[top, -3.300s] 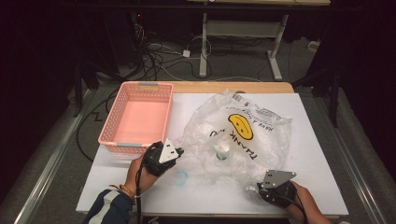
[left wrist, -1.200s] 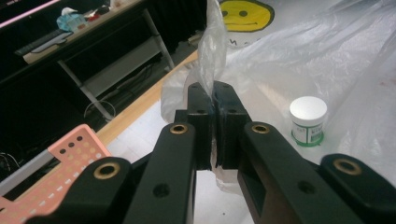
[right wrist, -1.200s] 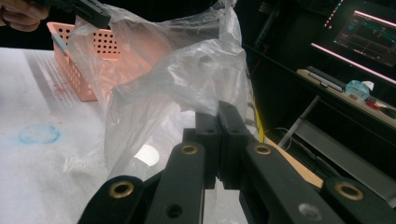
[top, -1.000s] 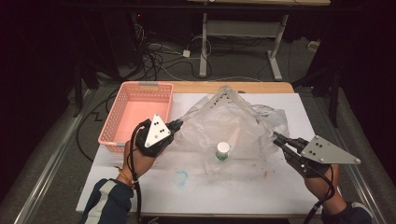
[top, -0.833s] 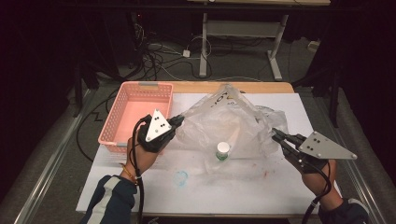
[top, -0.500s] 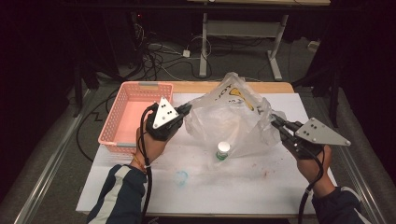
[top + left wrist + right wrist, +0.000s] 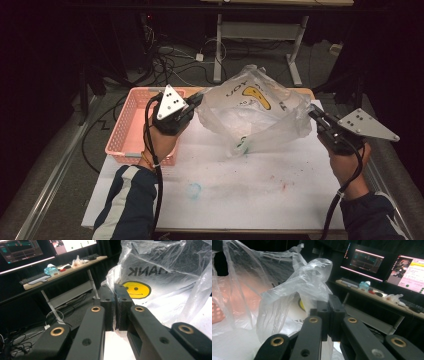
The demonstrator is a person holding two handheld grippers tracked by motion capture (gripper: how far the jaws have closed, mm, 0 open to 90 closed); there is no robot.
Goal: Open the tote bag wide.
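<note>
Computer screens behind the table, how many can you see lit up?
2 in the right gripper view: one screen above the back desk, another screen at the right edge. The plastic bag may hide more.

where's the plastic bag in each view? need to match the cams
High view: plastic bag upper centre, lifted between the left gripper and right gripper, its bottom near the table.
Left gripper view: upper right, bag film pinched between the shut fingers.
Right gripper view: left and centre, a bunched edge above the shut fingers.
Shared landmark: the yellow smiley print, a yellow sliver of it behind the film.
</note>
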